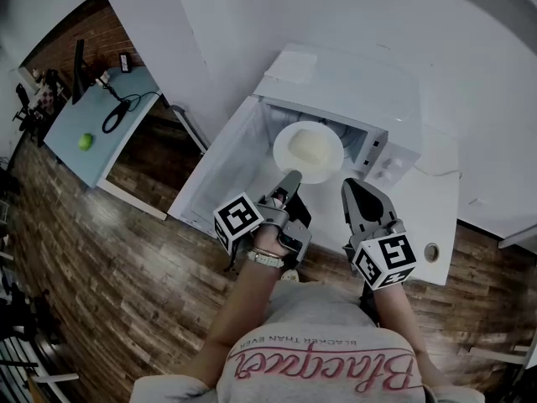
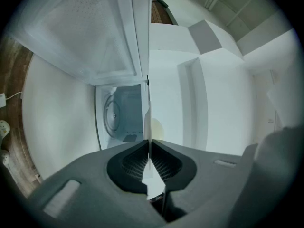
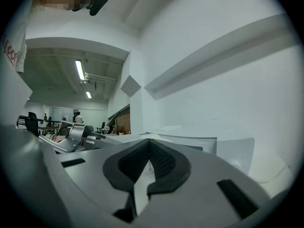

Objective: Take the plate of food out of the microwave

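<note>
A round white plate (image 1: pixel 308 151) with a pale mound of food hangs level at the mouth of the white microwave (image 1: pixel 336 82), whose door (image 1: pixel 220 170) stands open to the left. My left gripper (image 1: pixel 289 180) is shut on the plate's near rim. In the left gripper view the plate (image 2: pixel 148 123) shows edge-on as a thin line pinched between the pads, with the microwave's cavity and turntable (image 2: pixel 116 116) behind it. My right gripper (image 1: pixel 352 190) hovers just right of the plate, apart from it, its jaws (image 3: pixel 149 145) shut with nothing between them.
The microwave's knobs (image 1: pixel 384 167) sit right of the cavity. It stands on a white counter (image 1: pixel 436 200) with a round hole (image 1: pixel 431 251). Far left is a light-blue table (image 1: pixel 101 124) with a green ball (image 1: pixel 85 141) and a cable. Below lies wooden floor (image 1: pixel 126 267).
</note>
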Demonstrator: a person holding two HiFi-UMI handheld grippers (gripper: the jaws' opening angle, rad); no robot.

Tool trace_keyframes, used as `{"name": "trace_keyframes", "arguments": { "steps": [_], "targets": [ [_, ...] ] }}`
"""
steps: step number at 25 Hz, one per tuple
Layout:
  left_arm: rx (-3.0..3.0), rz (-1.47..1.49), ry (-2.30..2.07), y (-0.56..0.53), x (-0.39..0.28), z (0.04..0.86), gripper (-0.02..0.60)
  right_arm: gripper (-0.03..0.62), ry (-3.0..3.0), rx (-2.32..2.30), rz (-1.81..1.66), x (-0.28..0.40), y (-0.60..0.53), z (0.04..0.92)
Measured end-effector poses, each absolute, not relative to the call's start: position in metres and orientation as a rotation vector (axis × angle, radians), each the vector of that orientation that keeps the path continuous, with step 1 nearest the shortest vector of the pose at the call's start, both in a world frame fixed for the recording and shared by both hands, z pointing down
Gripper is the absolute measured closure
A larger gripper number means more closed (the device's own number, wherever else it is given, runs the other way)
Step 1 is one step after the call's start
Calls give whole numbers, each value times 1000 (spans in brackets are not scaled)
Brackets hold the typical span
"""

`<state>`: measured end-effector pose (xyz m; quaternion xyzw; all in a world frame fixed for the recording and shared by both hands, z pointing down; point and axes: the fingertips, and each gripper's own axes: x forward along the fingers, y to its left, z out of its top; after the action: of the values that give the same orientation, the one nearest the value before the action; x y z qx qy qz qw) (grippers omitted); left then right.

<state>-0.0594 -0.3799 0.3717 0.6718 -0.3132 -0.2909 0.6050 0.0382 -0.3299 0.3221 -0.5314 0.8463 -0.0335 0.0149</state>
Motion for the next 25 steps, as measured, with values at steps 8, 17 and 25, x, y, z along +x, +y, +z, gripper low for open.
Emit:
{"name": "trace_keyframes", "arguments": {
  "steps": [8, 17, 25],
  "targets": [
    [1578, -663, -692, -383, -44, 349, 561, 583, 2611, -1656, -73, 47, -334, 307],
    [1594, -655, -660, -386, -32, 332, 560, 583, 2609, -1661, -54, 48, -334, 300],
    [1608, -653, -633, -383, -26, 326, 560, 583, 2609, -1661, -40, 49, -332, 297]
  ]
}}
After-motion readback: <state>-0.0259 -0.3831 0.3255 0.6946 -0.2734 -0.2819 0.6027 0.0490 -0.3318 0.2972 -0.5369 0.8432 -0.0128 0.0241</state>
